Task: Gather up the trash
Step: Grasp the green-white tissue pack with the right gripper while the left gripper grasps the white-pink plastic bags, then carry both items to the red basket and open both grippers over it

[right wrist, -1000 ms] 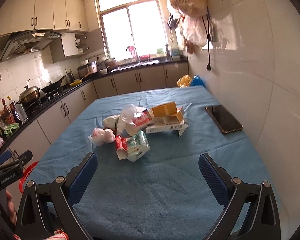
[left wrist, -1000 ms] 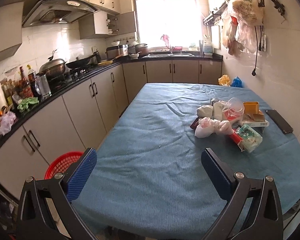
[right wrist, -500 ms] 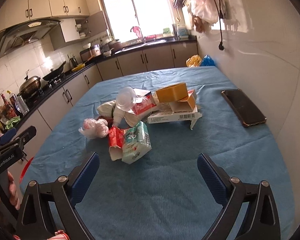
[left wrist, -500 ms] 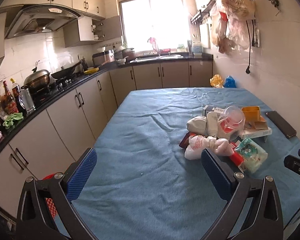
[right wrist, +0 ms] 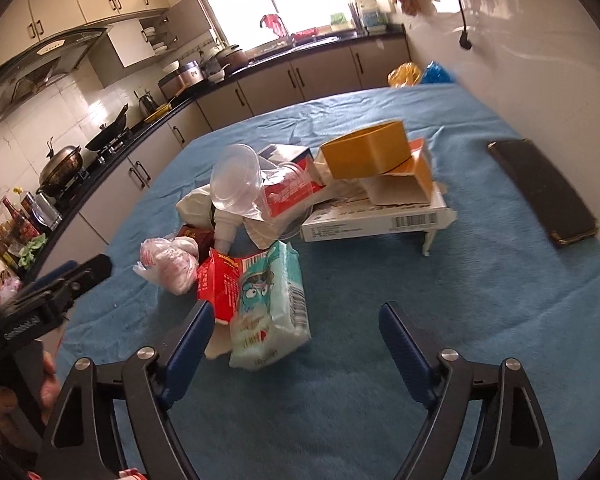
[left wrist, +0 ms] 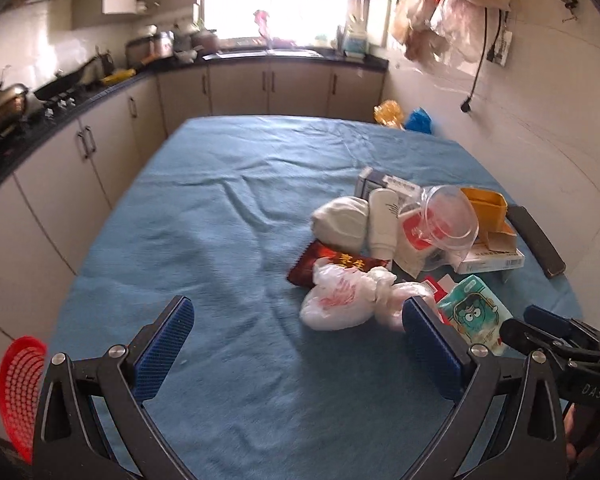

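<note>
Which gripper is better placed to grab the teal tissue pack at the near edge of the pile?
Right. The right gripper is open with the teal tissue pack just ahead, beside its left finger. The left gripper faces bare cloth, with the knotted plastic bag nearer its reach.

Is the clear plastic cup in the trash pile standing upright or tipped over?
Tipped over. The clear plastic cup lies on its side atop the pile, its open mouth facing sideways towards the left wrist camera, resting against the red-and-white packet.

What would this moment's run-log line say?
left gripper: open, empty | right gripper: open, closing, empty | tissue pack: on table, nearest right gripper
</note>
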A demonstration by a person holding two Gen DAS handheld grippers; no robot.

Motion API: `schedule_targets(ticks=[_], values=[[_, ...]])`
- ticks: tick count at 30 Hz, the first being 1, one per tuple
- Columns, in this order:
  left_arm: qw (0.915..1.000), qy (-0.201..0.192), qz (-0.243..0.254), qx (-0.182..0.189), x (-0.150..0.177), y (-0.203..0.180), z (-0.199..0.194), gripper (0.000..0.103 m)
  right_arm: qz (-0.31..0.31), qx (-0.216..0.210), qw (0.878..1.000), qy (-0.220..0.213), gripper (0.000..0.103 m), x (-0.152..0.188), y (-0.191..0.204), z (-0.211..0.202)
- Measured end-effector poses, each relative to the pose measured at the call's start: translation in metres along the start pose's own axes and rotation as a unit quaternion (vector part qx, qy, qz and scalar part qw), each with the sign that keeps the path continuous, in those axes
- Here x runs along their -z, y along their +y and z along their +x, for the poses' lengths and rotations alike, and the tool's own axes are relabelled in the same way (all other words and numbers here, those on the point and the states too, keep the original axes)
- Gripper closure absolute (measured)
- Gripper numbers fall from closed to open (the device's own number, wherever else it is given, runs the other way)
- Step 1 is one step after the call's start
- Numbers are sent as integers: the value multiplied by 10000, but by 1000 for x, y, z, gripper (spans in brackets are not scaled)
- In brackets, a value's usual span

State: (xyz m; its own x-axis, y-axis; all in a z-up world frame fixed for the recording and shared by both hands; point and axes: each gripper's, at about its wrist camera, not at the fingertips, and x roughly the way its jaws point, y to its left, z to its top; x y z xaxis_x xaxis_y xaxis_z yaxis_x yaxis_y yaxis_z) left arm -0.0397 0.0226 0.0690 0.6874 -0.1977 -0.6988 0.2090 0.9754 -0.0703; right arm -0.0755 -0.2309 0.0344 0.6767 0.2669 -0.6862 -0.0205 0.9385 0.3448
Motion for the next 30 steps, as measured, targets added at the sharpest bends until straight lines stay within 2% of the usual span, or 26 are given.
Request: schedule_targets(ticks=[3, 6, 9, 11, 13, 14, 16, 17, 19, 22, 30], values=[[9996, 222, 29, 149, -4, -4, 18, 0, 55, -71, 9999, 63, 15, -4, -2, 8], [9982, 444, -15, 407, -7, -6, 34, 9, 108, -106, 9998, 121, 16, -6, -4, 15], [9950, 692, -175, 698, -8, -6, 49, 24, 186, -140, 9995, 193, 20, -7, -8, 21], [9924, 843, -260, 863, -7, -6, 55, 44, 279, -207, 9991, 254, 24, -8, -12, 25], [9913, 897, -263, 928, -4, -8, 57, 50, 373, -302, 9984, 314, 33, -8, -15, 28], [9915, 868, -240, 942, -3, -10, 55, 57, 401, -346, 9980, 347, 35, -9, -15, 30], [9917, 858, -207, 939, -1, -13, 50, 62, 450, -461, 9970, 433, 57, -8, -15, 34], [9922, 832, -217, 907, 0, -12, 47, 75, 466, -511, 9965, 472, 63, -8, -13, 35], [9924, 817, -238, 884, 2, -10, 40, 77, 527, -659, 9950, 538, 76, -7, -12, 36], [9923, 724, -392, 921, 7, -1, 24, 77, 475, -613, 9958, 482, 84, -6, -8, 32], [9949, 173, -659, 744, 21, 36, -39, 78, 312, -390, 9986, 169, 88, -2, 18, -3]])
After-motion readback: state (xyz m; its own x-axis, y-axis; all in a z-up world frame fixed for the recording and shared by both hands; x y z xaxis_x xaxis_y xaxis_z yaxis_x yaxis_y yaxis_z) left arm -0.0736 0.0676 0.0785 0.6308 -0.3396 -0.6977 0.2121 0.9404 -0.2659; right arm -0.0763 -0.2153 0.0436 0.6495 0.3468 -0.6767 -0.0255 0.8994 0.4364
